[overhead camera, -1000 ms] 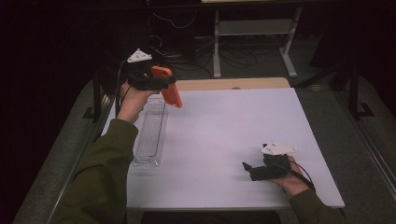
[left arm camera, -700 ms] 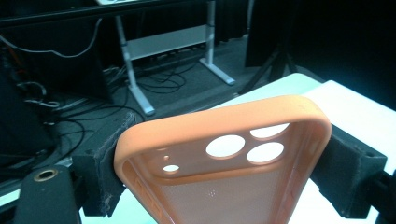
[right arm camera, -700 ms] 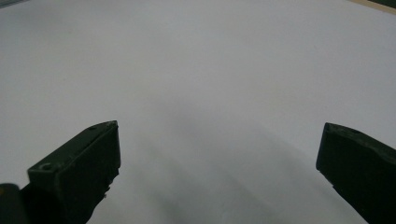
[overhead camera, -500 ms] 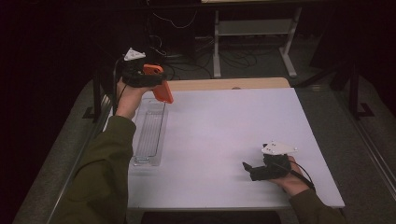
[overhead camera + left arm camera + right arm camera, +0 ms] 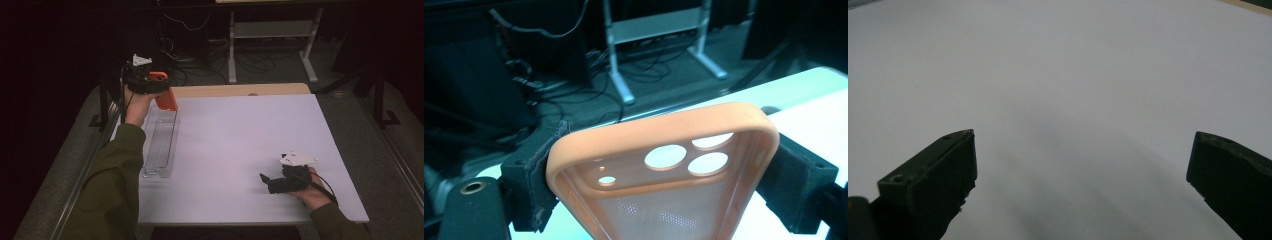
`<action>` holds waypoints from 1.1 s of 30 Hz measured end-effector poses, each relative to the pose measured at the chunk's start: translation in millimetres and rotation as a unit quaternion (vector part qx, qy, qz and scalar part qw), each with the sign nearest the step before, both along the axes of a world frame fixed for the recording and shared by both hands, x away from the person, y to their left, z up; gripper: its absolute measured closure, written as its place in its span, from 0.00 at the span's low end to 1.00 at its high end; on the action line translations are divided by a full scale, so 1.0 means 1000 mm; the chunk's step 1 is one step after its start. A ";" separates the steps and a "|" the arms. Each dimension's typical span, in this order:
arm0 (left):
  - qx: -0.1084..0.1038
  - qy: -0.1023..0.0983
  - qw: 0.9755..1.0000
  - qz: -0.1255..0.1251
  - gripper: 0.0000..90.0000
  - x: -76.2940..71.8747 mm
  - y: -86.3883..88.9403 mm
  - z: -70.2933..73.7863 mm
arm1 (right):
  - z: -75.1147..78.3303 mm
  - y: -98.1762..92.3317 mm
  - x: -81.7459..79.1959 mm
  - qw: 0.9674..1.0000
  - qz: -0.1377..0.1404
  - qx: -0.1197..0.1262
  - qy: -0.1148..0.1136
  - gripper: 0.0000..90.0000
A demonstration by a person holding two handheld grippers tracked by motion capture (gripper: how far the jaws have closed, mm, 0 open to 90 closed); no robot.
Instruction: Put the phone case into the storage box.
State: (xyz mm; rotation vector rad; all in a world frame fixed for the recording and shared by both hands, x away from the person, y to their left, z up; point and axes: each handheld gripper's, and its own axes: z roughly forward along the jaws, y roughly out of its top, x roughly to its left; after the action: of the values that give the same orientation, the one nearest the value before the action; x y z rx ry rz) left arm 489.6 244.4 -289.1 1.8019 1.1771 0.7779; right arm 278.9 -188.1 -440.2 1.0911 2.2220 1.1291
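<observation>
Over the far end of the clear tray (image 5: 160,145), off the bench (image 5: 250,140) and up in the air: orange phone case (image 5: 166,98), clamped in the left gripper (image 5: 159,86). Sits crosswise between the fingers (image 5: 531,185), one pad pressed on each long edge, so closed fingers with the case wedged between. Shows its hollow inside to the left gripper view (image 5: 664,165), with the camera cut-outs at the end away from the hand. Slants in the high view from the hand down and toward the near right, lower end pointing at the tray's far end but apart from it.

Tray itself: lies along the bench's left edge, long axis running near to far, directly below and nearward of the case. Probably turns on that one relation, then: long axis of the case tilted and a little skewed against the long axis of the tray, needing to be levelled and lined up before lowering.

Well apart, at the bench's near right: right gripper (image 5: 266,182), resting on the surface with fingers (image 5: 928,185) spread wide and nothing between them but bare bench. Much farther from both case and tray than the left hand; likely no part for it yet.
</observation>
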 end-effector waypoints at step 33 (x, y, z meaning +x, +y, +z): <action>0.034 0.062 0.995 0.076 0.16 0.017 0.003 -0.053 | 0.001 -0.001 0.000 1.000 0.001 0.002 -0.001 0.00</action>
State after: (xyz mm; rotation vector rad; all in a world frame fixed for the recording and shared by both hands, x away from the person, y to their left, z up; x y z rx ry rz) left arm 506.9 246.9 -342.3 1.8551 1.3966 0.8109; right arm 279.3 -188.8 -439.6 1.0888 2.2207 1.1342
